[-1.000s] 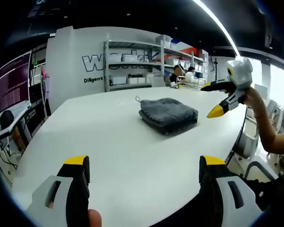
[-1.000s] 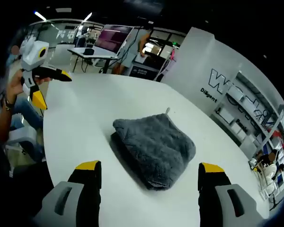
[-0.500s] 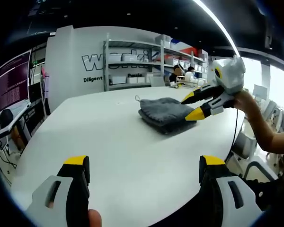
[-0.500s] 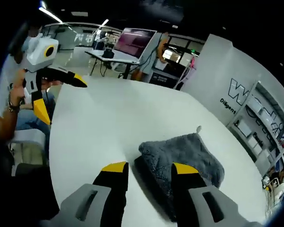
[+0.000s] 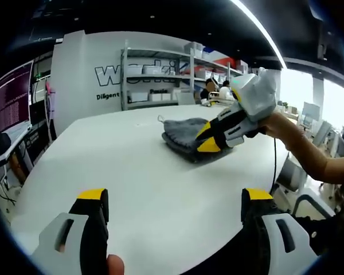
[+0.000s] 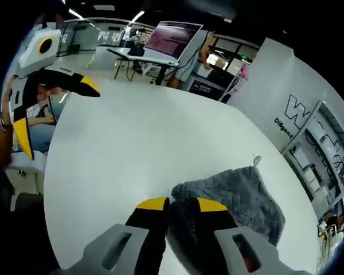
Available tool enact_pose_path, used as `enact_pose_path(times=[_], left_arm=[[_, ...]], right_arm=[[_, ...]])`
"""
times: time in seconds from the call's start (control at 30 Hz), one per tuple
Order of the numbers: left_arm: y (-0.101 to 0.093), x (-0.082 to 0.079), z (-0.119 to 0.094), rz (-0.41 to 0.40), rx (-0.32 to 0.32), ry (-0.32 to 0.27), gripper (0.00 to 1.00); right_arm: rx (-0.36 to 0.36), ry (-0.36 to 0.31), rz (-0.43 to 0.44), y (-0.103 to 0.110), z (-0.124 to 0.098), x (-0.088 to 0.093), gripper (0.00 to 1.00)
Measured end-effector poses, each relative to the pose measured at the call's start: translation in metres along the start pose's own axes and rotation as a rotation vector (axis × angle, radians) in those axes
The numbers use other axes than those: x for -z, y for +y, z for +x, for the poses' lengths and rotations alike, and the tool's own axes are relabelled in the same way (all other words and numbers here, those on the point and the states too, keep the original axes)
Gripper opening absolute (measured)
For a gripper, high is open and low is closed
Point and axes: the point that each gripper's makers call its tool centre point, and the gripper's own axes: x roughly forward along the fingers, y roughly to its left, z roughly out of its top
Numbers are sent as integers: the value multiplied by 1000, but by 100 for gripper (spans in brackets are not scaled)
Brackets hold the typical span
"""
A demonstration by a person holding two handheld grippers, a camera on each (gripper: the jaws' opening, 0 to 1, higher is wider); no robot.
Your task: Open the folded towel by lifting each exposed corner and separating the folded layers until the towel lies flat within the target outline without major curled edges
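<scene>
I'm looking at the folded grey terry towel sitting on the big white round-edged table, over toward the far side from my left gripper. In the right gripper view the same towel is lying right at the bottom of the picture, with its little hanging loop poking out at the far corner.

My right gripper is doing the work: its yellow-tipped black jaws are nearly pressed together and they're pinching the near corner of the towel, with grey fabric bunching up in the narrow gap between them. From the left gripper view I'm seeing that same right gripper coming in from the right, with a person's hand wrapped around the handle, tips down on the towel's near edge.

My left gripper is hanging over the near part of the table with its jaws spread wide and nothing between them, well apart from the towel. It's also showing up in the right gripper view, jaws splayed out.

Metal storage shelves are standing against the white wall behind the table.
</scene>
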Motion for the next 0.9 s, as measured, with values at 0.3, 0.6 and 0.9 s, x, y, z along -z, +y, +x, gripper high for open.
enact_pose_path(times=[0.3, 0.6, 0.9], left_arm=[[-2, 1, 0, -17, 10, -6, 94], [-1, 3, 0, -26, 7, -5, 94], [2, 4, -1, -30, 2, 0, 93]], right_arm=[[21, -30, -4, -9, 0, 1, 0], [108, -154, 81, -38, -25, -13, 0], [242, -228, 151, -83, -68, -10, 0]])
